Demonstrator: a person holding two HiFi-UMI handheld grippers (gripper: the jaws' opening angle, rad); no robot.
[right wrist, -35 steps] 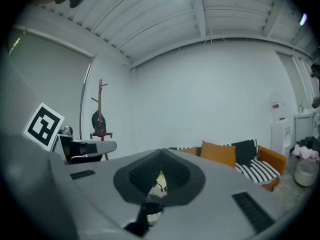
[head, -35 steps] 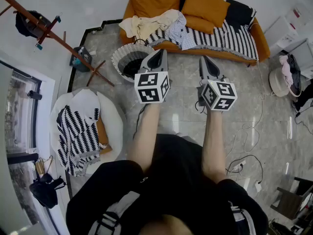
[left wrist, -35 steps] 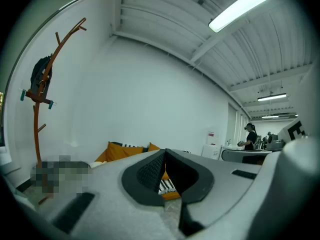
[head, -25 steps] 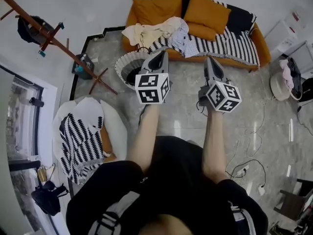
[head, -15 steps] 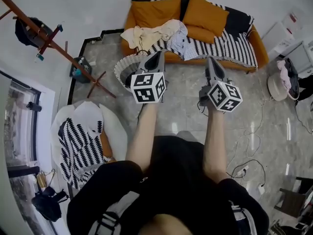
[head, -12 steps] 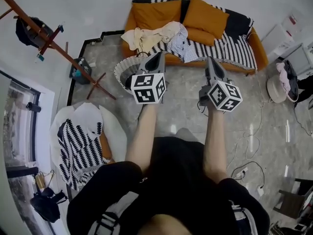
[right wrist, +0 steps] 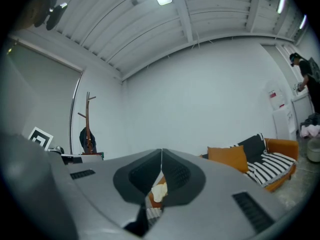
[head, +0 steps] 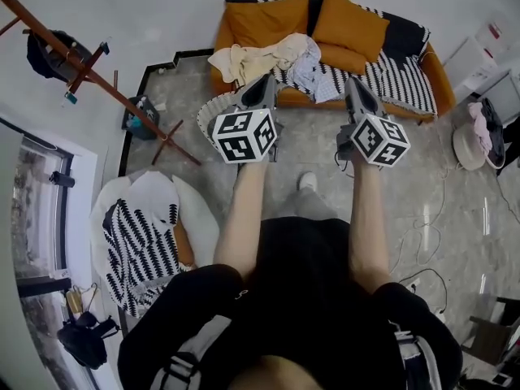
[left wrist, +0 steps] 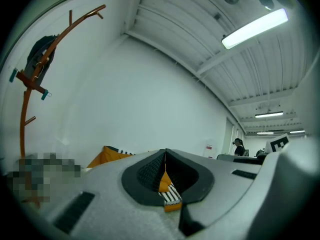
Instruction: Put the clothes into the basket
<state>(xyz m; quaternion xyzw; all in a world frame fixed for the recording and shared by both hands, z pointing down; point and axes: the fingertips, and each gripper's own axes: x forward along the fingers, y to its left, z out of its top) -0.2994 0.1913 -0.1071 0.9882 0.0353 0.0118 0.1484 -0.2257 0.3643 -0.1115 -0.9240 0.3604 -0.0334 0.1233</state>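
Loose clothes lie on the orange sofa (head: 435, 75): a cream garment (head: 252, 58) and a pale blue patterned one (head: 313, 70). A white woven basket (head: 210, 114) stands on the floor in front of the sofa's left end, partly hidden by my left gripper (head: 267, 80). That gripper is held level over the basket's right side, jaws shut and empty. My right gripper (head: 352, 82) is level too, in front of the sofa's middle, shut with nothing in it. In the right gripper view the cream garment (right wrist: 159, 191) shows past the shut jaws.
A wooden coat stand (head: 97, 75) with a dark bag leans at the left. A white round seat with a black-and-white throw (head: 138, 238) sits at the lower left. Cables (head: 422, 218) trail over the floor at the right. A person (right wrist: 306, 81) stands at the far right.
Both grippers have moved forward toward the sofa and basket, still shut. The person has stepped closer; a shoe now shows on the floor between the arms.
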